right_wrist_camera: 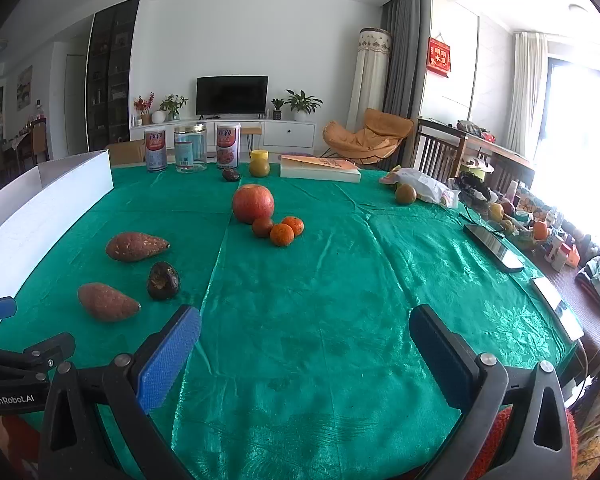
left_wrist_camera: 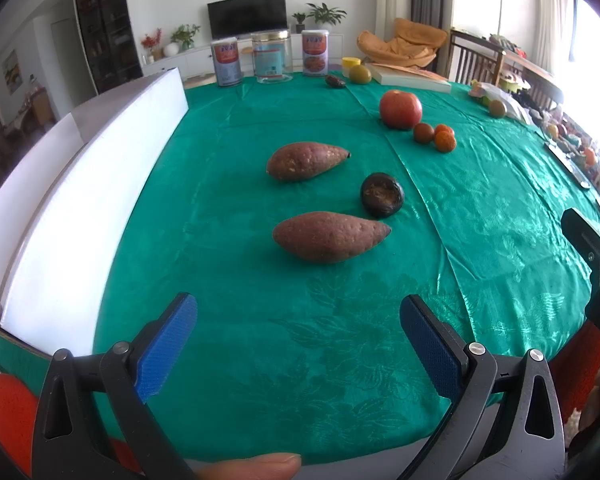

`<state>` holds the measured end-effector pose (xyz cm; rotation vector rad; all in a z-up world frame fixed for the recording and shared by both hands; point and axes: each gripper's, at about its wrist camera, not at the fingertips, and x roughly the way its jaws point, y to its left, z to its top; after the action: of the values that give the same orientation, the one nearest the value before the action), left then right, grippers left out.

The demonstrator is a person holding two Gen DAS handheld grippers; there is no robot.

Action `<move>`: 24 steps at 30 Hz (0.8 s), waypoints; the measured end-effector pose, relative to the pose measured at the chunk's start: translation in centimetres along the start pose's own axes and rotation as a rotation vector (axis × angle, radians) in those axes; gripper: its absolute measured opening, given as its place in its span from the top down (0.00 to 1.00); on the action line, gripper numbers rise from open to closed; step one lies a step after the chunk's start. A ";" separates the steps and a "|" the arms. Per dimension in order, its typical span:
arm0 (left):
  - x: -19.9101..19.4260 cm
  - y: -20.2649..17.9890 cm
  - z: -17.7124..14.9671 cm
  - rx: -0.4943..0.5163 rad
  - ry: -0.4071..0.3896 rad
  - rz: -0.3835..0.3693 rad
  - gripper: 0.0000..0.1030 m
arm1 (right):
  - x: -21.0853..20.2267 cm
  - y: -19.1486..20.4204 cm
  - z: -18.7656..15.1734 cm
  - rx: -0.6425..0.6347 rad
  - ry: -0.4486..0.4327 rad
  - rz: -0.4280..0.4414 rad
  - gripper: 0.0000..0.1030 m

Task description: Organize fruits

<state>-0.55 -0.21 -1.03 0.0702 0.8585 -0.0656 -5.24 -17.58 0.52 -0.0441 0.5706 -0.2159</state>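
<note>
Both claws hang spread wide and grasp nothing above the near edge of the worktop (right_wrist_camera: 340,280), which wears a green cloth. The left claw (left_wrist_camera: 298,344) points toward the red apple (left_wrist_camera: 401,109), the landmark here; the right claw (right_wrist_camera: 305,354) faces it too.

Touching or just beside the apple on its near side sit 3 small oranges (right_wrist_camera: 282,234) in a cluster. Nearer than the apple and to its left lie 2 sweet potatoes, the far sweet potato (left_wrist_camera: 306,161) and the near sweet potato (left_wrist_camera: 330,236), each on its side and apart from the other. Between them, toward the apple's side, rests a dark round fruit (left_wrist_camera: 382,194).

Well left of the apple stands a white box (left_wrist_camera: 80,184) along the worktop's edge. Beyond the apple stand 2 tins and 1 clear jar (right_wrist_camera: 190,148) in a row, with a dark date-like piece (right_wrist_camera: 231,175), a greenish fruit (right_wrist_camera: 259,168) and a flat book (right_wrist_camera: 320,168) near them. Another greenish fruit (right_wrist_camera: 405,194) lies well right of the apple
</note>
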 end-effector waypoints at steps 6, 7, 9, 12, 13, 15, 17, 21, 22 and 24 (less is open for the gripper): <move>0.0 0.0 0.0 -0.002 0.002 -0.001 0.01 | 0.0 0.0 0.0 0.001 0.001 0.000 0.00; 0.1 0.0 -0.1 -0.003 0.003 -0.002 0.01 | 0.0 0.0 0.0 0.001 0.000 0.000 0.00; 0.2 0.1 -0.1 -0.004 0.005 -0.003 0.01 | 0.0 0.0 0.0 0.001 0.001 0.000 0.00; 0.5 0.2 -0.2 -0.008 0.014 -0.008 0.01 | 0.1 -0.1 -0.1 0.005 0.003 0.001 0.00; 0.7 0.2 -0.3 -0.010 0.019 -0.010 0.01 | 0.2 -0.1 -0.2 0.007 0.004 0.001 0.00; 1.0 0.2 -0.4 -0.009 0.029 -0.010 0.01 | 0.5 -0.2 -0.3 0.008 0.012 0.002 0.00; 1.6 0.1 -0.6 -0.006 0.046 -0.016 0.01 | 1.1 -0.3 -0.5 0.013 0.032 0.009 0.00; 3.8 0.2 -1.3 -0.016 0.115 -0.040 0.01 | 3.8 -0.3 -1.0 0.037 0.138 0.057 0.00; 4.2 0.2 -1.5 -0.013 0.126 -0.043 0.01 | 4.8 -0.2 -1.2 0.038 0.172 0.072 0.00; 5.1 0.2 -1.8 0.004 0.145 -0.044 0.01 | 7.0 0.1 -1.6 0.031 0.248 0.089 0.00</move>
<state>1.46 -0.04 -6.09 0.0608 1.0045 -0.1047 -0.29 -18.93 -4.58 0.0387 0.8146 -0.1440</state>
